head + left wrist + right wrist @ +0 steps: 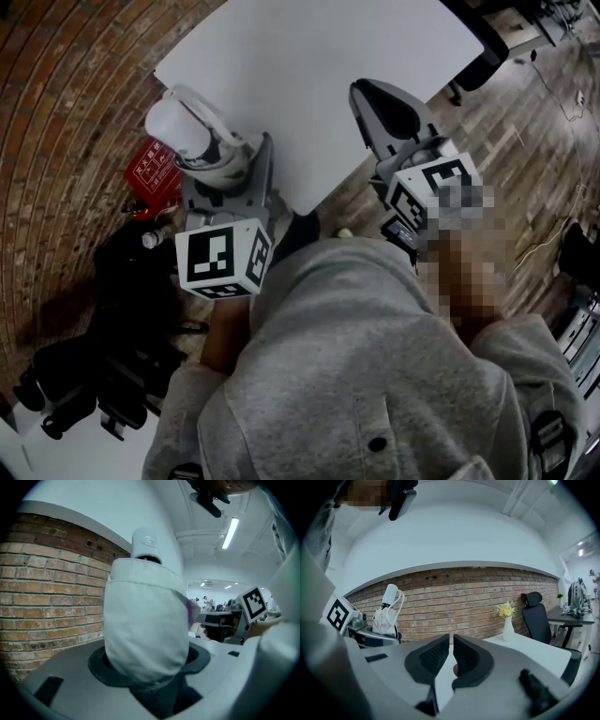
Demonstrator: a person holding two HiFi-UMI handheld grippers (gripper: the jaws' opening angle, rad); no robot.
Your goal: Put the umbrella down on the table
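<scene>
The left gripper (225, 155) is clamped on the folded white fabric umbrella (185, 127). Its dark pads stand wide apart because the bundle fills the space between them. The umbrella stands upright in that grip, with its white plastic cylinder handle on top and its cloth body down in the jaws. From above, its long axis leans a little toward 11 o'clock.

The right gripper (394, 117) is empty, and its jaws are drawn together with only a sliver of light between the pads.

What matters for the next move is where the plain white rectangular table (309, 56) lies from the umbrella. From the head view, the umbrella hangs just off the table's left edge, over the brick-patterned floor, and the open tabletop lies toward 1 o'clock. The left gripper is both the carrier and the nearer one. I'd judge that it needs to travel in over the top and then tip the umbrella's long axis flat before letting go.

Further out at 1 o'clock, in the right gripper's view, a white vase of yellow flowers (506, 620) stands at the far end of the table, well clear of the near side.
</scene>
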